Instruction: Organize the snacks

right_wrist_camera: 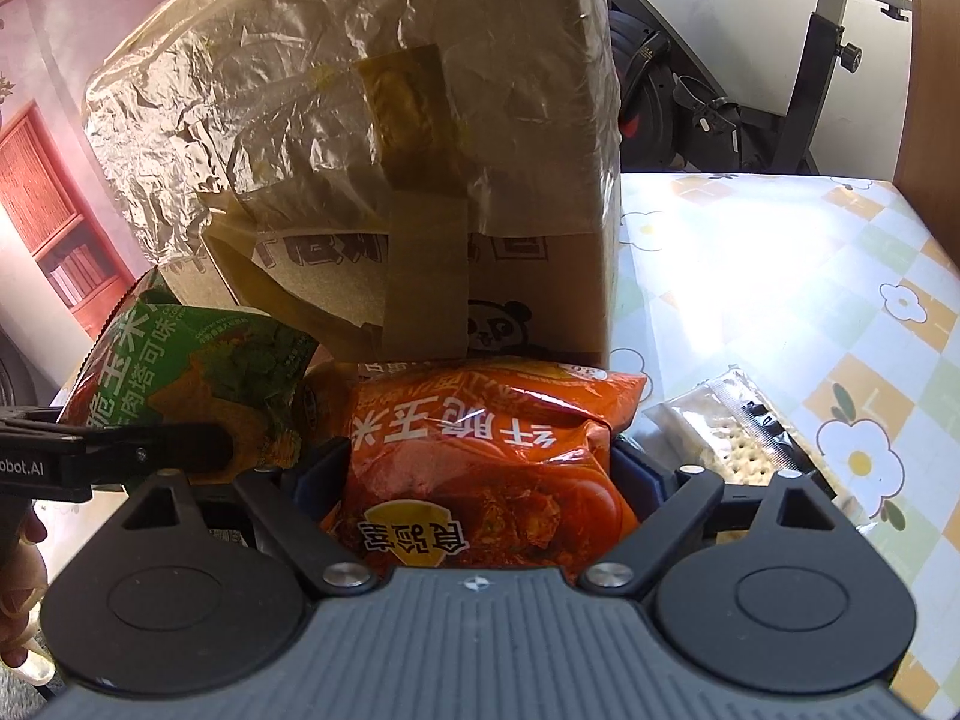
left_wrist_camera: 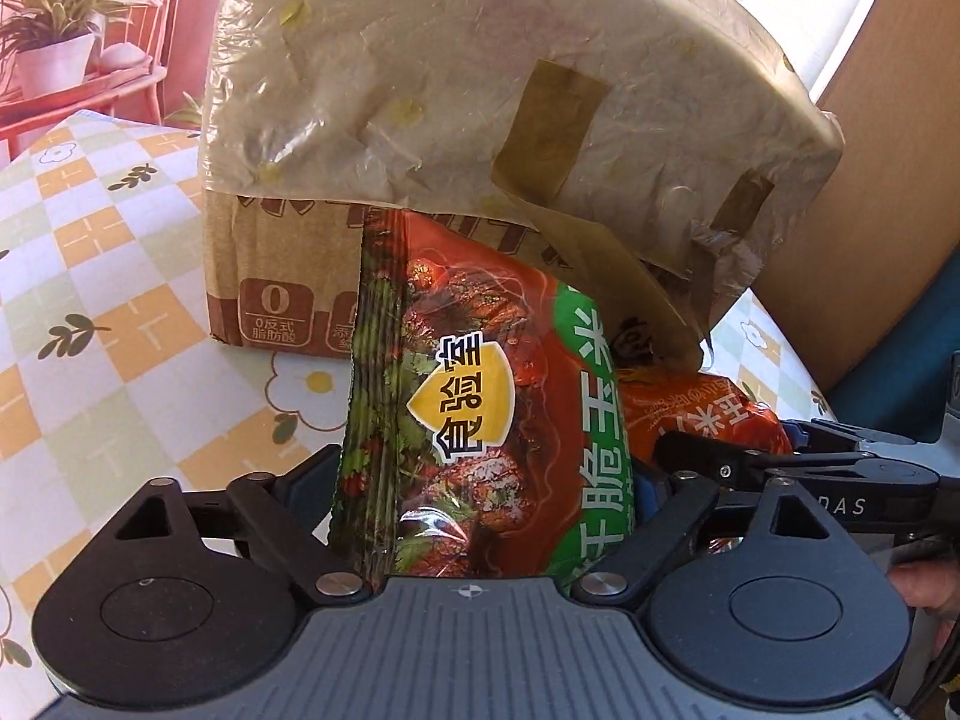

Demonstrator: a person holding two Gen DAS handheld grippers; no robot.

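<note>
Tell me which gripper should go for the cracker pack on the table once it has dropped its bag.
Right. The cracker pack lies just beside the right gripper, which holds the orange bag. The left gripper, holding the green bag, sits on the far side.

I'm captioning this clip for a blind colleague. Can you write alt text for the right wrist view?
The right tongs grip an orange snack bag in front of a taped cardboard box on a checked floral tablecloth. At left, the left tongs hold a green and red snack bag; a clear cracker packet lies at right.
</note>
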